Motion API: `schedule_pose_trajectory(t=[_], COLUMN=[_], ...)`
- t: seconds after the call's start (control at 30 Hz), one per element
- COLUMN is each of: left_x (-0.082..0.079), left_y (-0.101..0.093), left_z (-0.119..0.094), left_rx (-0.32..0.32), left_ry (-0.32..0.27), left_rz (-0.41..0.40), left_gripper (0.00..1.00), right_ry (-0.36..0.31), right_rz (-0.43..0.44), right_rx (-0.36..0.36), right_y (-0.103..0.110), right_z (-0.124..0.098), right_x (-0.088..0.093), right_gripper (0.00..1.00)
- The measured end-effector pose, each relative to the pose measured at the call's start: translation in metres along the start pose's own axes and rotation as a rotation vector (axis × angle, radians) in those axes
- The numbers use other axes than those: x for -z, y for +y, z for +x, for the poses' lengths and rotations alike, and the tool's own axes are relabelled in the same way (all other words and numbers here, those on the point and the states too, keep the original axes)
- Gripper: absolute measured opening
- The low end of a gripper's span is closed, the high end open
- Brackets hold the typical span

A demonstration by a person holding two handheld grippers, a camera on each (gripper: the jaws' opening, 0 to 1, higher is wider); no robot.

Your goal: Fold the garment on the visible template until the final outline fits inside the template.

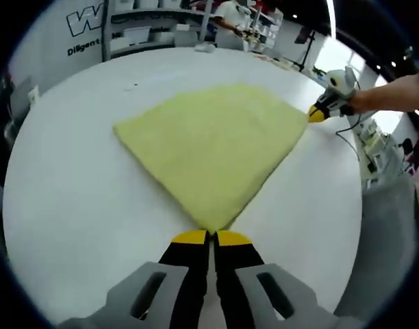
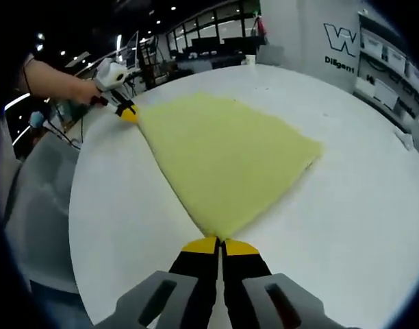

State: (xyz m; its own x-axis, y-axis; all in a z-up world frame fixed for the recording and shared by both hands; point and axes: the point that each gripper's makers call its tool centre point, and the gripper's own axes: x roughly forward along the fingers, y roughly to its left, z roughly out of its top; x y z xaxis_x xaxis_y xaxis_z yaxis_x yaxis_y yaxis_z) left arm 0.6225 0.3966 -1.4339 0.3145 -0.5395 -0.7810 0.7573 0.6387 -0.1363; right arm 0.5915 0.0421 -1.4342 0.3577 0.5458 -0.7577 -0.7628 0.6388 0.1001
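Jaws of the left gripper (image 1: 211,236) are pinching one corner of the yellow cloth (image 1: 216,140); the right gripper (image 2: 220,242) is clamping another, cloth lying flat mid white table (image 1: 72,199), bare tabletop surrounding its edges

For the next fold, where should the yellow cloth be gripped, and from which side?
Probably at its free corners: the yellow cloth lies flat, leaving only thin edges to pinch. The left gripper and right gripper each sit shut at a corner, approaching low along the white table.
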Motion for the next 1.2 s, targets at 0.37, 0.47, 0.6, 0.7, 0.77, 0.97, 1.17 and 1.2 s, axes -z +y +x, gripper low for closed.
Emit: schedule_pose_trajectory(t=[0.37,0.47,0.6,0.7,0.77,0.97,1.17,1.2], left_x=[0.013,0.018,0.021,0.023,0.026,0.032,0.038,0.039], left_y=[-0.007,-0.01,-0.016,-0.019,-0.021,-0.029,-0.035,-0.034], left_z=[0.0,-0.002,-0.003,-0.005,-0.006,-0.01,-0.011,-0.012], left_rx=[0.015,0.019,0.022,0.024,0.028,0.04,0.045,0.039], left_ry=[0.046,0.055,0.052,0.05,0.053,0.056,0.051,0.056], left_rz=[0.038,0.021,0.003,0.0,0.0,-0.011,-0.037,-0.04], left_gripper=[0.01,0.02,0.02,0.02,0.02,0.02,0.03,0.04], right_ry=[0.039,0.04,0.036,0.039,0.035,0.031,0.048,0.079], right_rz=[-0.084,-0.087,-0.081,-0.086,-0.077,-0.066,-0.055,-0.041], right_rx=[-0.031,-0.028,-0.019,-0.011,-0.002,0.004,-0.007,0.02], right_y=[0.019,0.024,0.029,0.035,0.037,0.043,0.049,0.046], right_z=[0.0,-0.001,-0.004,-0.005,-0.006,-0.01,-0.012,-0.015], right_x=[0.01,0.017,0.021,0.026,0.028,0.032,0.038,0.043], right_gripper=[0.0,0.0,0.0,0.0,0.0,0.0,0.0,0.0])
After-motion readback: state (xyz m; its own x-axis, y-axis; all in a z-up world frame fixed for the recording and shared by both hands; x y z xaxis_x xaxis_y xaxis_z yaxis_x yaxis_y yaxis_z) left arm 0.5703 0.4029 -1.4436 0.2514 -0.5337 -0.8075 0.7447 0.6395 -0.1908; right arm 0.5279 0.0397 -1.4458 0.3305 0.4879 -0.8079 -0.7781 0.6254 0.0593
